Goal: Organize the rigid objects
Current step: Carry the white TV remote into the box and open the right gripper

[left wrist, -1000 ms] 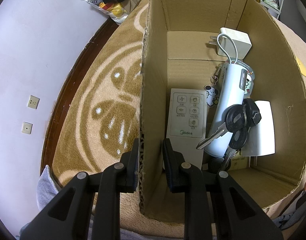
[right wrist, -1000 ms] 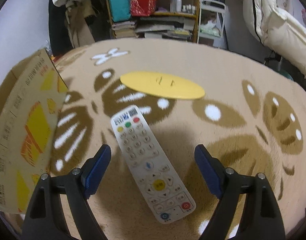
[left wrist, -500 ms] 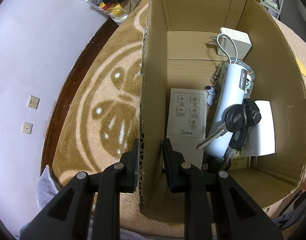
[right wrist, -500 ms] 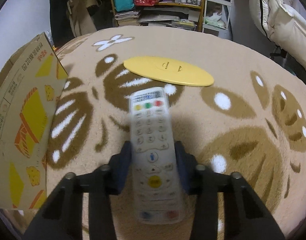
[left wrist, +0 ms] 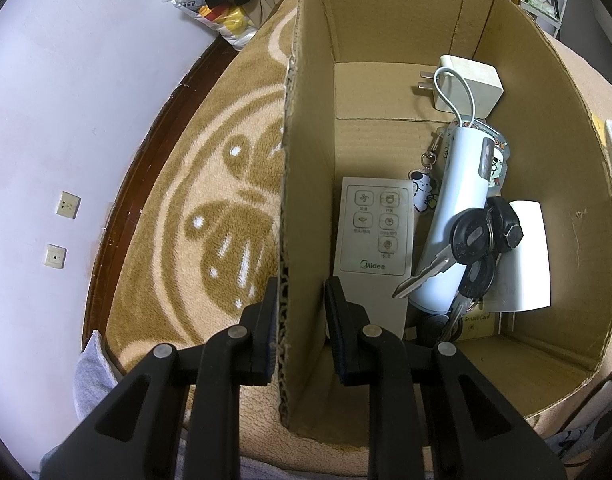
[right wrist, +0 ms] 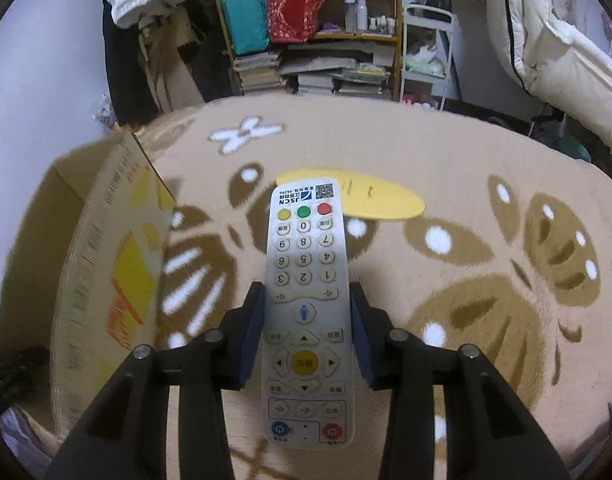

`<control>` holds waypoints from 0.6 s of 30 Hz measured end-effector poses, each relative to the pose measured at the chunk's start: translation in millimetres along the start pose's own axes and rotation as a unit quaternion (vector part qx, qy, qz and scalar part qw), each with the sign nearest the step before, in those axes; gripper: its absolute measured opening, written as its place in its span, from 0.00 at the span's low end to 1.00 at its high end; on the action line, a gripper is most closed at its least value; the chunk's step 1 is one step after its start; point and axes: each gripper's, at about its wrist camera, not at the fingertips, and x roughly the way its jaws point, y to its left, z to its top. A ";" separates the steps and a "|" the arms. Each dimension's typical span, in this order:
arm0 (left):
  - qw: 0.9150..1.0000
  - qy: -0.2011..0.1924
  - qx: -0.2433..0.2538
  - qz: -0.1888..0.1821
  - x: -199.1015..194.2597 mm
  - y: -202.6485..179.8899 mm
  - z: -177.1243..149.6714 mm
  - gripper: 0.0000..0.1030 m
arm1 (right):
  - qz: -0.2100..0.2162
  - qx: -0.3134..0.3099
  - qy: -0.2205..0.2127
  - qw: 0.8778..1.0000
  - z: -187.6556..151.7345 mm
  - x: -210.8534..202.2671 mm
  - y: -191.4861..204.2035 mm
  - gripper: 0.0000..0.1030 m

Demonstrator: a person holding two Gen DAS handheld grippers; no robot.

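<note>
My left gripper (left wrist: 300,312) is shut on the left wall of an open cardboard box (left wrist: 306,160), one finger outside, one inside. The box holds a white Midea remote (left wrist: 372,240), a white cylinder (left wrist: 458,208), black-headed keys (left wrist: 474,240), a white charger plug (left wrist: 468,84), a dog keychain (left wrist: 420,192) and white cards (left wrist: 526,260). My right gripper (right wrist: 306,320) is shut on a white TV remote (right wrist: 304,300) and holds it lifted above the blanket. The box's printed outer side (right wrist: 106,280) stands to its left.
A tan patterned blanket (right wrist: 466,260) covers the surface. A flat yellow disc (right wrist: 370,196) lies beyond the remote. A shelf with books and bags (right wrist: 306,40) and a white jacket (right wrist: 554,40) stand behind. A white wall with sockets (left wrist: 66,204) is left of the box.
My right gripper closed on the TV remote, which lay loose on the blanket, and lifted it. The left gripper has stayed clamped on the box wall.
</note>
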 end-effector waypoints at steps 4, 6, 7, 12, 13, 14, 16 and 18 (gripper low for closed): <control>1.000 0.000 0.000 0.000 0.1 -0.2 -0.2 0.20 | 0.028 0.004 -0.019 0.999 9.9 -20.9 15.2 0.42; 1.000 0.000 0.001 0.000 0.0 -0.1 0.1 0.20 | 0.050 -0.002 -0.032 0.998 16.9 -33.4 28.9 0.42; 1.000 0.000 0.001 0.001 -0.1 -0.3 0.0 0.20 | 0.061 -0.005 -0.037 0.997 19.8 -38.4 35.2 0.42; 1.000 0.000 0.000 0.000 0.0 -0.1 0.0 0.20 | 0.111 -0.016 -0.053 0.992 28.2 -57.0 66.1 0.42; 1.000 0.000 0.000 0.000 0.1 -0.3 0.0 0.20 | 0.118 -0.020 -0.054 0.991 28.0 -59.2 71.5 0.42; 1.000 0.000 0.001 0.000 0.0 -0.1 0.0 0.20 | 0.127 -0.023 -0.055 0.990 28.2 -61.5 77.7 0.42; 1.000 0.000 0.000 0.001 0.1 -0.1 0.0 0.20 | 0.144 -0.023 -0.051 0.988 27.5 -61.8 86.1 0.42; 1.000 0.000 0.000 0.000 0.0 -0.1 0.1 0.20 | 0.159 -0.021 -0.044 0.986 26.2 -59.6 92.6 0.42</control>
